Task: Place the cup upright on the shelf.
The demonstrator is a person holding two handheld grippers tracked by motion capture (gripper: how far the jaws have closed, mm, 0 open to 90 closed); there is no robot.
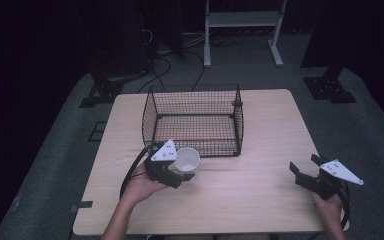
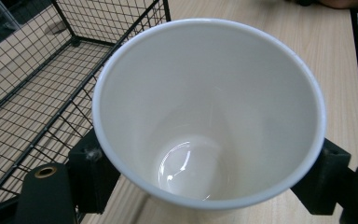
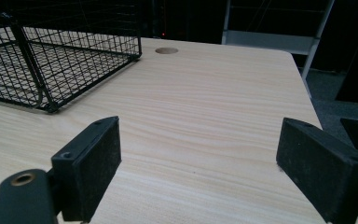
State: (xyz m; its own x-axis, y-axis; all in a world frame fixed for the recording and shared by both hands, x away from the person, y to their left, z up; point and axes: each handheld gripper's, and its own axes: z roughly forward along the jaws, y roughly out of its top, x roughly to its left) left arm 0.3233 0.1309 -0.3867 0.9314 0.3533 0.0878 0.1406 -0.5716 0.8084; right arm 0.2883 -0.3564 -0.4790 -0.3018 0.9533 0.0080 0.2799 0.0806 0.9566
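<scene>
White cup [image 2: 209,112] sits clamped in the left claw [image 1: 180,172] beside the wire basket [image 1: 195,120]; right claw [image 1: 307,172] gapes wide, empty, over the wooden table [image 1: 250,190].

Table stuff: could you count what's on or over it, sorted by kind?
White cup: 1, clamped in the left gripper
Black wire basket: 1, standing on the table
Hand-held grippers: 2, counting the open right gripper
Total: 4
</scene>
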